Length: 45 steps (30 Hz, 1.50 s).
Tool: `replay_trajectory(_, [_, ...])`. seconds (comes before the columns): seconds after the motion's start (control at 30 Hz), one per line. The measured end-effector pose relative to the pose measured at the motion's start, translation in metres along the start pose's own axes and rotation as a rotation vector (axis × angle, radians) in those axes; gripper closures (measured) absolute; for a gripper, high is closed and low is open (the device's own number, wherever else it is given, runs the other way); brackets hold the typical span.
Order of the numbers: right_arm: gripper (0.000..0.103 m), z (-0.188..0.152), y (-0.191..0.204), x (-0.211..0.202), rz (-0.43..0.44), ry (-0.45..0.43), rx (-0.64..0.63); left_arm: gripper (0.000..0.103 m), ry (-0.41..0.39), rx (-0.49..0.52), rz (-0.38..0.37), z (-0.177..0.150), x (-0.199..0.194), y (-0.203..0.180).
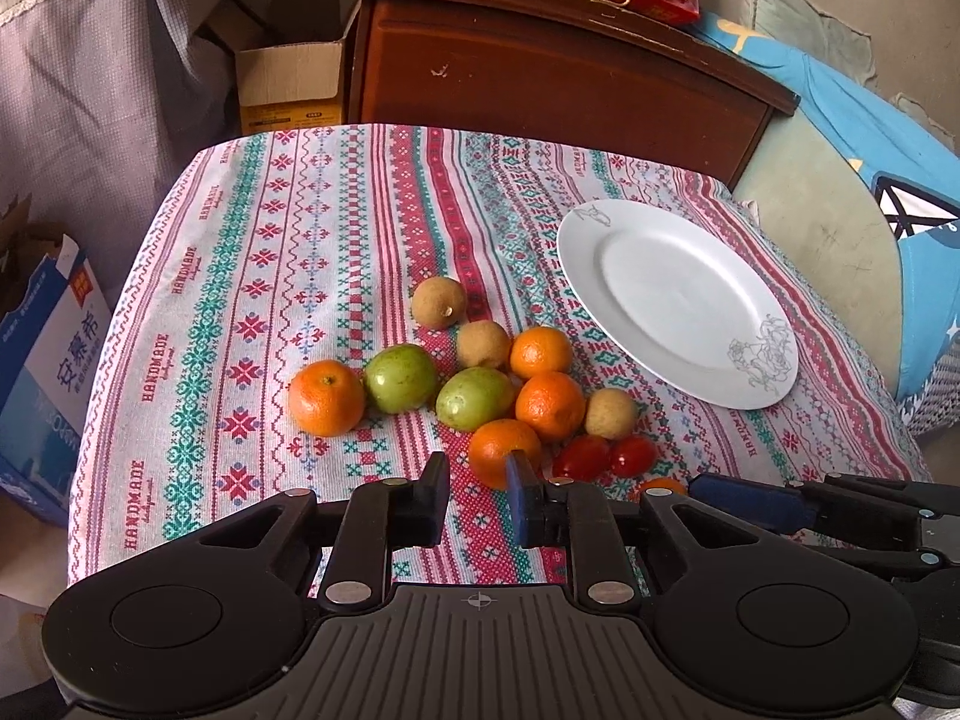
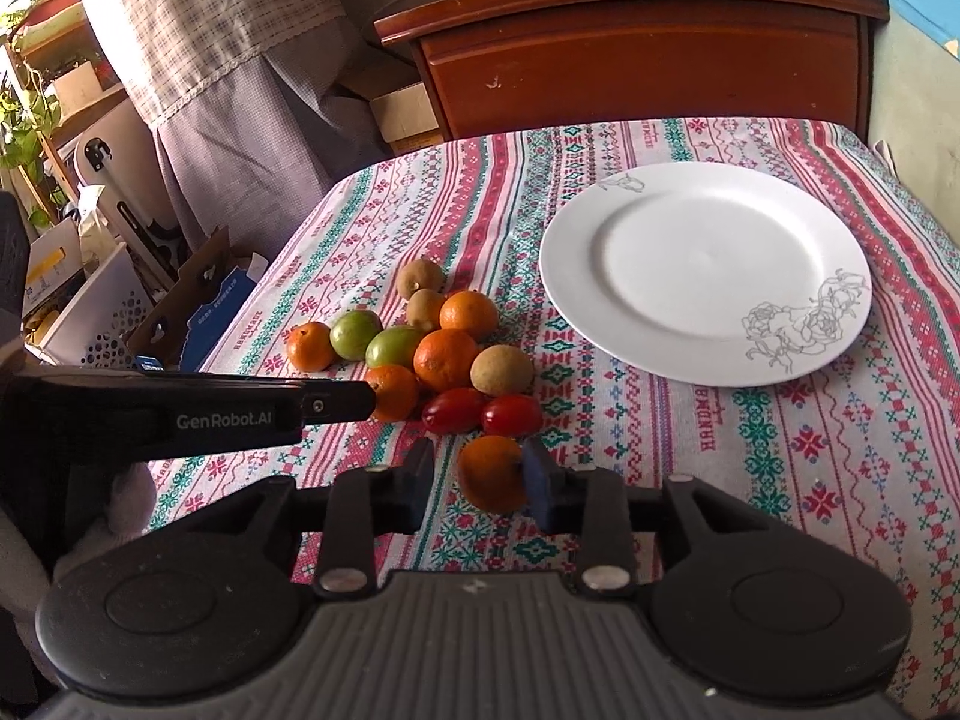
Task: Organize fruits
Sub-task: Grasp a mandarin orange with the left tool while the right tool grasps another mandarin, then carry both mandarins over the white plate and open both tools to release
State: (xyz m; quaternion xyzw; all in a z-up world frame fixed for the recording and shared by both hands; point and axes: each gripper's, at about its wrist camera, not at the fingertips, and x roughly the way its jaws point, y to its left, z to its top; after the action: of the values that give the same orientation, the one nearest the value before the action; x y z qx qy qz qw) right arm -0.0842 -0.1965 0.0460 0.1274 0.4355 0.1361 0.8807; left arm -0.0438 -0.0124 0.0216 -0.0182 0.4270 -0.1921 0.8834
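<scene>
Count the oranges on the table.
5: far-left orange, far orange, middle orange, orange by the left gripper, nearest orange between the open right gripper fingers.

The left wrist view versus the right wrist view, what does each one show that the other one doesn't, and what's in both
Only the left wrist view shows the blue milk carton on the floor. Only the right wrist view shows the potted plant, the white perforated basket, and the full orange between the open right gripper. Both show the white plate, with nothing on it, the fruit pile, the patterned tablecloth, the wooden cabinet, and the open left gripper.
</scene>
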Motion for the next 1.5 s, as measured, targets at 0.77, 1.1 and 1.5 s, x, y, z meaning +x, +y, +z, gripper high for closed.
replay_trajectory(0.77, [0.077,-0.009,0.002,0.015,0.017,0.022,-0.037,0.079,-0.003,0.060,-0.012,-0.004,0.020,-0.015])
replay_trajectory(1.1, [0.077,0.009,-0.016,-0.004,-0.025,-0.052,0.023,0.079,-0.048,-0.004,-0.045,0.011,0.003,-0.015])
replay_trajectory(1.5, [0.077,0.053,-0.072,-0.011,-0.137,-0.140,0.123,0.079,-0.083,-0.003,-0.124,0.047,0.031,-0.050])
